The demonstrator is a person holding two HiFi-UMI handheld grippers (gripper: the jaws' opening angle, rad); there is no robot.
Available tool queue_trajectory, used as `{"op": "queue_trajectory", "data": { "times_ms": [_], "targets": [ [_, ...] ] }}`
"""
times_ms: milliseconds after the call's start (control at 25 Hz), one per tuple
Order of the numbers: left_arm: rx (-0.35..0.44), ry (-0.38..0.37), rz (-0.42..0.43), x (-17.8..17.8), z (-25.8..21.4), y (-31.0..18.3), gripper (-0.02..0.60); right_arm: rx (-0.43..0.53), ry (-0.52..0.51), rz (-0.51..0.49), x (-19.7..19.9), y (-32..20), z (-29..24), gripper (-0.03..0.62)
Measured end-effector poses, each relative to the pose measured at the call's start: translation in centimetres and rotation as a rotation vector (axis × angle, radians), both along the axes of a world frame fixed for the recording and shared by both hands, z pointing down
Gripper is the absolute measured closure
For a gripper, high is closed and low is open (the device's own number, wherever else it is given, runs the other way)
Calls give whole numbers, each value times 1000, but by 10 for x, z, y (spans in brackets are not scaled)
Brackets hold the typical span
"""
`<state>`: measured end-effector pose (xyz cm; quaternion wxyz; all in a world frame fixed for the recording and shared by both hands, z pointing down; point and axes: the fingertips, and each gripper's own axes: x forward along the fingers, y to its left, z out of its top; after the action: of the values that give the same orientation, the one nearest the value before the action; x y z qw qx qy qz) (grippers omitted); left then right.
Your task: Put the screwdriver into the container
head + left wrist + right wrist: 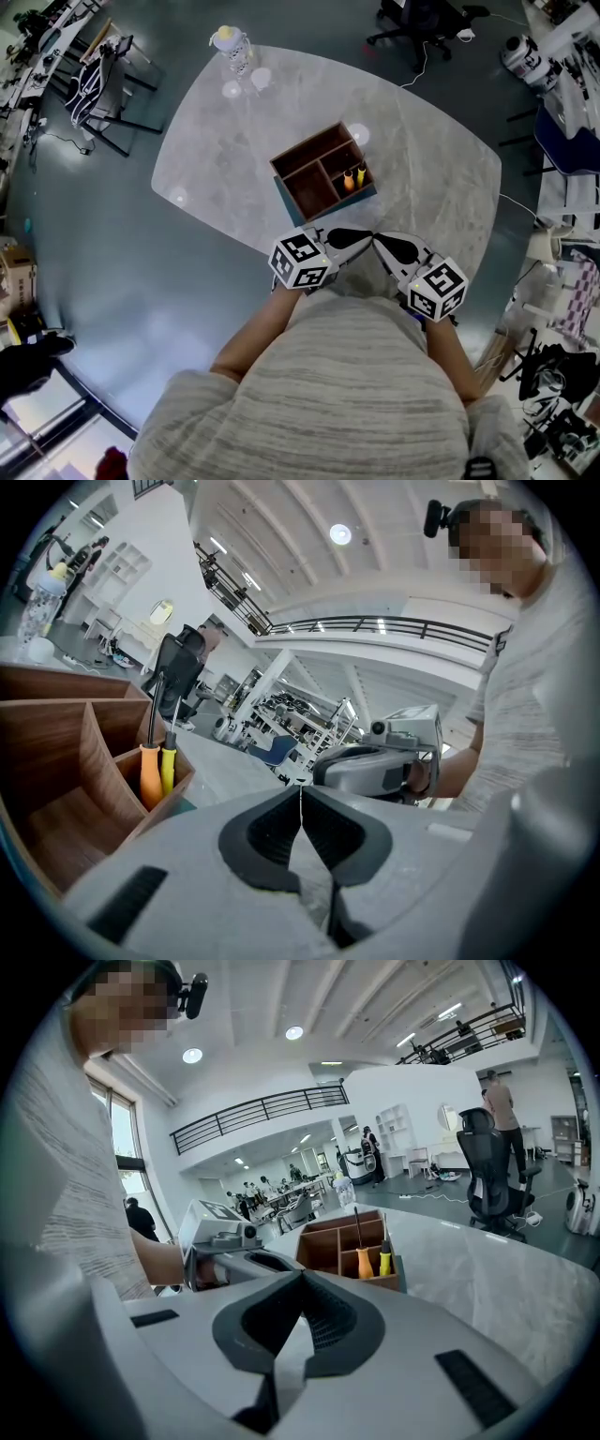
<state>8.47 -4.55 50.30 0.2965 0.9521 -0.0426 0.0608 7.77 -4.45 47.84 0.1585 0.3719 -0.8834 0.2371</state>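
Closest is the person's grey sweater (337, 394), filling the near part of the head view, with both bare forearms reaching out from it to the near edge of the table (225, 141).

At that edge the left gripper (354, 238) and right gripper (392, 247) are held side by side, angled inward so that their tips point at each other and sit near one another. In the left gripper view the left gripper (301, 803) has its jaws pressed together with nothing between them. The right gripper view shows the same of the right gripper (301, 1277): jaws closed on each other, holding nothing.

Just beyond the grippers, near the middle of the table, stands the wooden container (309, 192), split into compartments. The orange screwdriver (349, 180) and the yellow screwdriver (361, 174) stand together in its small right compartment, upright with handles down and shafts up, side by side. From the right gripper view the orange screwdriver (364, 1262) is left of the yellow screwdriver (384, 1260).

A bottle (232, 47) stands at the far left edge of the table, well apart from the container.
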Motion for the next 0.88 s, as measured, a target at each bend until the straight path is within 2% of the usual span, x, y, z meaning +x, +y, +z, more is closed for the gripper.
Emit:
{"op": "queue_trajectory", "data": {
  "times_ms": [880],
  "targets": [
    [-4, -4, 8, 3, 2, 3, 566, -9, 0, 8, 5, 0, 1, 583]
  ]
}}
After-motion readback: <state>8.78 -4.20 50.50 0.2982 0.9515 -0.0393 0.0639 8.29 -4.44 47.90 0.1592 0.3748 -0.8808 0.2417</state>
